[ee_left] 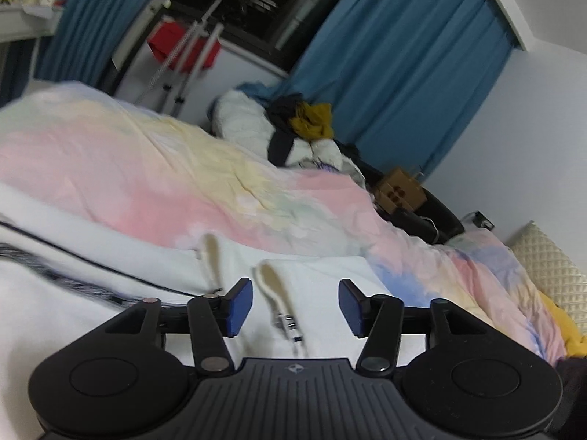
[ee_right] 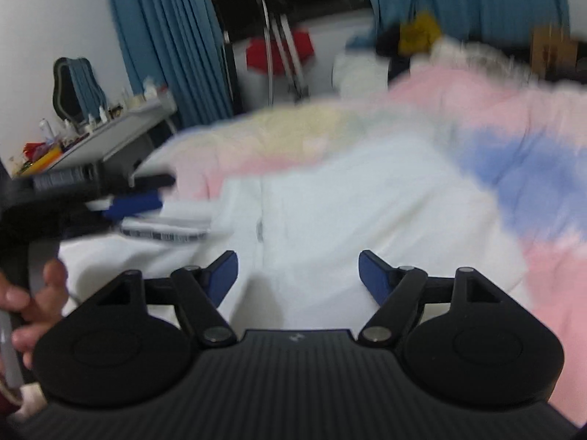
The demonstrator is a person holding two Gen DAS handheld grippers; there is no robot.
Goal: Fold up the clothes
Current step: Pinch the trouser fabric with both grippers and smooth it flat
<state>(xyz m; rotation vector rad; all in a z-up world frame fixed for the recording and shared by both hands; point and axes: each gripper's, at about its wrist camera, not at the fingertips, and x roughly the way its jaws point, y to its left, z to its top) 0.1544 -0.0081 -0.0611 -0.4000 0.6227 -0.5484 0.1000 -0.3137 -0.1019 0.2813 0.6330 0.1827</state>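
A white garment [ee_left: 110,293] lies spread on a pastel pink, yellow and blue duvet [ee_left: 146,168]. It has a thin dark line and a grey band at the left. Two cream-tipped drawstrings [ee_left: 273,286] lie on it. My left gripper [ee_left: 295,308] hovers open just above the cloth, with one drawstring between its blue pads [ee_left: 240,306] and nothing gripped. In the right wrist view the same white garment [ee_right: 330,201] is blurred. My right gripper [ee_right: 298,278] is open over it and holds nothing. The left gripper [ee_right: 154,194] shows at the left, held by a hand [ee_right: 36,300].
A heap of white, dark and mustard clothes [ee_left: 308,121] sits at the far end of the bed. A cardboard box [ee_left: 400,190] and a cream quilted pillow [ee_left: 550,267] lie to the right. Blue curtains [ee_left: 403,73], a red box [ee_left: 183,47] and a cluttered desk [ee_right: 110,139] stand beyond.
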